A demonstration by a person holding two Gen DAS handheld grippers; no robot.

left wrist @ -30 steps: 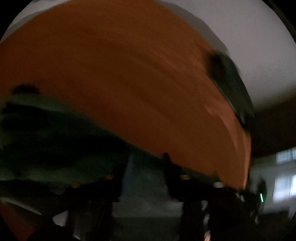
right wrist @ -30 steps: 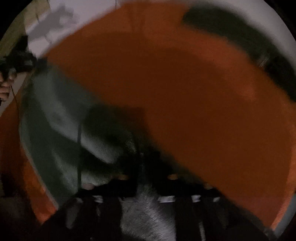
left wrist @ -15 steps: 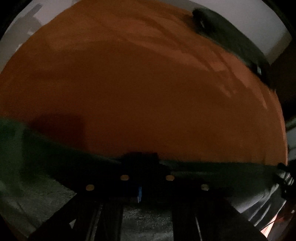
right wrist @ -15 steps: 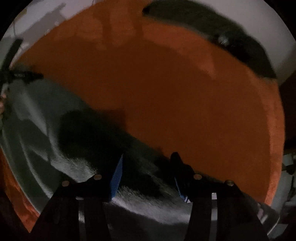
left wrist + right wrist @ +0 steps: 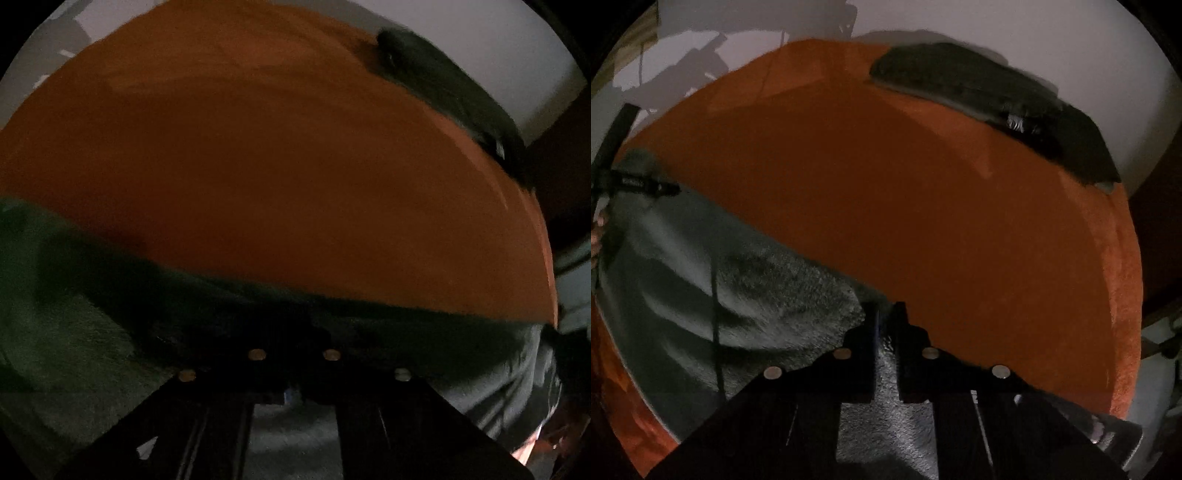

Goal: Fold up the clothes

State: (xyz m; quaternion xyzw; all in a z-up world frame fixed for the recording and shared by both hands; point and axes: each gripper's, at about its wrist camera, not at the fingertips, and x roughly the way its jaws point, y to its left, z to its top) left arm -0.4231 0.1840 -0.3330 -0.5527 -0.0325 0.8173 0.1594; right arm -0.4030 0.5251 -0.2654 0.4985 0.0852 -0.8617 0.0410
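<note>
A grey-green fleece garment (image 5: pixel 768 291) lies spread on an orange cover (image 5: pixel 923 206). My right gripper (image 5: pixel 886 314) stands at its near edge. The jaws are closing, almost together, with a fold of fleece pinched between the fingertips. My left gripper (image 5: pixel 293 328) is shut on the garment's (image 5: pixel 74 332) dark edge; its tips are lost in shadow. In the right wrist view the left gripper (image 5: pixel 666 189) sits at the garment's far left corner, with a person's hand (image 5: pixel 598 225) behind it.
A second dark garment (image 5: pixel 997 107) lies folded at the far right edge of the orange cover; it also shows as a dark garment (image 5: pixel 443 85) in the left wrist view. A white wall (image 5: pixel 1034 33) rises behind. The room is dim.
The left gripper came down onto the garment's edge and closed. The right gripper's jaws went from wide apart to nearly together on the fleece near its edge.
</note>
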